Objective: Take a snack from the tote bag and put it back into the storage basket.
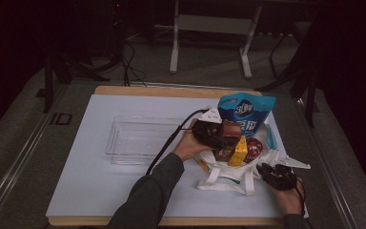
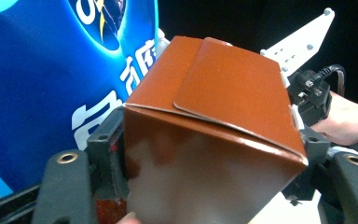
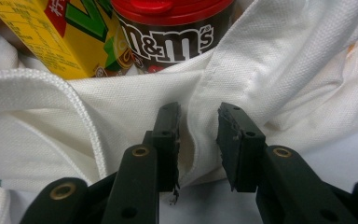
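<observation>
A white tote bag [image 1: 224, 177] lies on the table's right side with goods standing in its mouth. My left gripper [image 1: 220, 138] reaches into it, jaws closed on the two sides of a glossy brown carton [image 2: 228, 93]. In the high view that carton [image 1: 230, 130] sits just in front of a blue snack bag [image 1: 245, 112]. Beside it are a yellow drink box [image 1: 238, 151] and a red-lidded M&M's can [image 1: 253, 148]. My right gripper [image 3: 199, 135] pinches a fold of the bag's white cloth [image 3: 284, 70] at its near right rim.
A clear plastic tray [image 1: 138, 138] stands left of the bag on the white mat [image 1: 90, 181]. The bag's handles [image 1: 212, 179] spill toward the front edge. In the left gripper view the right hand [image 2: 347, 123] shows beyond the carton. Dark floor and table legs lie behind.
</observation>
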A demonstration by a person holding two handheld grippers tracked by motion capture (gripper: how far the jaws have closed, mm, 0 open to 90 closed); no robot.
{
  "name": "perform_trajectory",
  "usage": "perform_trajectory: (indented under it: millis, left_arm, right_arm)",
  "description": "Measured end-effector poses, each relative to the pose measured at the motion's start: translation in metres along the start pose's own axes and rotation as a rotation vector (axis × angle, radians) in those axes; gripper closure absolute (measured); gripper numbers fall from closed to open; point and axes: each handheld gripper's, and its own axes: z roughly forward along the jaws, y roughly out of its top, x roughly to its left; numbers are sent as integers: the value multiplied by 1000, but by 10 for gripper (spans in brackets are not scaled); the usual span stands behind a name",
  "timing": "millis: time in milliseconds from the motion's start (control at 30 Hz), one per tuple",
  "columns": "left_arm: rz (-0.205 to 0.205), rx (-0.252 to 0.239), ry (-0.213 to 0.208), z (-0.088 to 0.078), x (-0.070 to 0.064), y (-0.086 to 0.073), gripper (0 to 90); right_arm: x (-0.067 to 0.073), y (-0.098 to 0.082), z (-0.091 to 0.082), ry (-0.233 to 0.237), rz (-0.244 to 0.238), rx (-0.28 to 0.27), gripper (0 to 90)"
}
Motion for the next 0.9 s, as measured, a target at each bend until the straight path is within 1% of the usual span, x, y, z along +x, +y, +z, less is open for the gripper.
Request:
perform_trajectory:
  millis: [133, 167, 300, 400, 500, 600, 733, 900]
  left_arm:
    - [19, -1, 10, 0, -4, 1, 366]
    - [17, -4, 13, 0, -4, 1, 370]
    - [14, -28, 25, 1, -6, 0, 394]
    - [24, -33, 40, 0, -8, 0, 404]
    - [28, -35, 46, -1, -8, 0, 411]
    - [35, -34, 52, -3, -9, 1, 416]
    - [38, -48, 68, -7, -11, 4, 419]
    - [42, -64, 81, -12, -13, 7, 421]
  right_arm:
    - [0, -1, 0, 6, -5, -5, 676]
    - [-1, -1, 0, 8, -5, -8, 668]
    - [-3, -2, -1, 32, 19, -17, 645]
    - [-3, -2, -1, 34, 16, -18, 640]
    - [-2, -2, -1, 36, 14, -19, 629]
    - [-2, -3, -1, 30, 12, -25, 623]
    - [0, -4, -1, 13, -10, -37, 611]
    - [2, -3, -1, -2, -15, -26, 605]
